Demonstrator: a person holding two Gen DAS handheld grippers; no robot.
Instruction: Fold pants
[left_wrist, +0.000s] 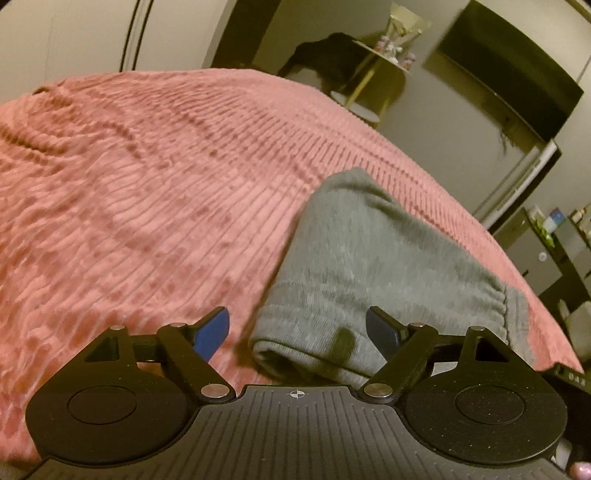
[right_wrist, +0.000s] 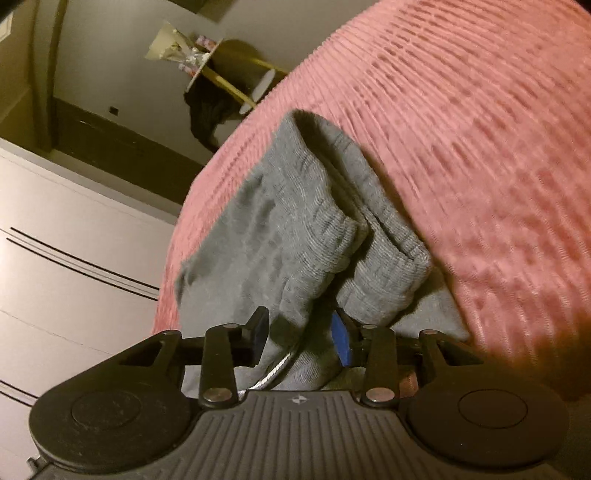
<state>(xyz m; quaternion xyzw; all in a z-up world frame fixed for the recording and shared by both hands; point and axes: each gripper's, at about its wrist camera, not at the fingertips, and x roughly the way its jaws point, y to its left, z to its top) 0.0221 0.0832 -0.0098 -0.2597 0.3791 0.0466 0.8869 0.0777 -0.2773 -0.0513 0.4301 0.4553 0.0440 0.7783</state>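
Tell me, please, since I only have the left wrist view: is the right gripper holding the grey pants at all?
Observer: Yes, the right gripper has grey pants fabric between its fingers.
Operator: Which part is it holding?
Observer: The end near the ribbed elastic bands, which are bunched just past its fingertips.
Operator: Anything else caught in there?
Observer: A whitish drawstring runs between the fingers, along the gripped fabric.

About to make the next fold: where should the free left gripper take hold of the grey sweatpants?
Probably the rounded folded edge of the grey sweatpants, nearest the open left gripper. Come in low over the pink bedspread: the edge bulges as a thick roll. The right gripper already pinches the waistband end.
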